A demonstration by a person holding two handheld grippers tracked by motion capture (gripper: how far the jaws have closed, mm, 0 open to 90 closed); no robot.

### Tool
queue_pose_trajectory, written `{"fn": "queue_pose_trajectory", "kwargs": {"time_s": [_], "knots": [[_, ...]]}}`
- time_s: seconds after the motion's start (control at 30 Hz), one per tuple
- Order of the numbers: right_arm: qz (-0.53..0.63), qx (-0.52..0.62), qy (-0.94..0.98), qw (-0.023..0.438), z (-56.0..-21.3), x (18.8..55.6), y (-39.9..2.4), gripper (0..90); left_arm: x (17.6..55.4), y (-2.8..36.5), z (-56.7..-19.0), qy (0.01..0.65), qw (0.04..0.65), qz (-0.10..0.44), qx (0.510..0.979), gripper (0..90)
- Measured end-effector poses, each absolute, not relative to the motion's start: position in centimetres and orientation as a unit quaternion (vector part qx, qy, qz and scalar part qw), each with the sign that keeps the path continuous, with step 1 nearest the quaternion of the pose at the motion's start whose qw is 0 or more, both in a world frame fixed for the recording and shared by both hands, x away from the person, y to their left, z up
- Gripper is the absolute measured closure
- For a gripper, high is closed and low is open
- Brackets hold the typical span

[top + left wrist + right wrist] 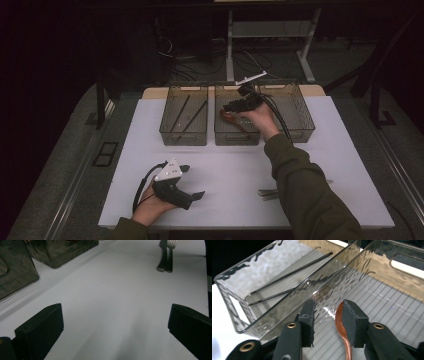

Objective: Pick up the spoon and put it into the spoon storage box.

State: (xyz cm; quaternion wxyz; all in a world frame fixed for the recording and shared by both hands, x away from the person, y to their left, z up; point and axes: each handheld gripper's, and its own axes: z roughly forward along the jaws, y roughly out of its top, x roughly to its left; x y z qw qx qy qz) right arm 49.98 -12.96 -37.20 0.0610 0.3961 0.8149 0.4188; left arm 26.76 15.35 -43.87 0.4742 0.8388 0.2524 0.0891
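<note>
A brown wooden spoon (340,322) lies on the ribbed floor of the middle clear bin (372,267), also seen in the high view as the spoon (231,119). My right gripper (328,307) hangs inside that bin just above it, jaws a little apart and not pressing on it; the spoon's bowl lies beside the right-hand jaw. In the high view my right gripper (236,105) is over the middle bin (236,141). My left gripper (194,181) rests low at the table's front left, wide open; in its own view my left gripper (115,312) has only white table between the jaws.
Two black chopsticks (287,273) lie in the left bin (183,139). A third bin (300,131) stands on the right. Metal cutlery (267,193), a fork among it (170,255), lies on the white table (150,120) by my right forearm.
</note>
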Motion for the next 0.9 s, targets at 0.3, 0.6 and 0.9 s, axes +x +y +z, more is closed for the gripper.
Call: {"fn": "queue_pose_trajectory", "kwargs": {"time_s": [0.3,0.6,0.9], "knots": [[0.448,0.386,0.804,0.060,-36.1,47.6,-15.0,52.2,26.9,15.5,-43.9,0.254,0.475,0.092,0.838,0.0],[0.462,0.358,0.809,0.055,-35.5,45.5,-16.1,46.1,26.9,15.4,-43.9,0.258,0.478,0.088,0.835,0.0],[0.465,0.352,0.810,0.070,-35.2,43.1,-17.6,37.3,27.0,15.6,-44.0,0.259,0.478,0.083,0.835,0.0]]}}
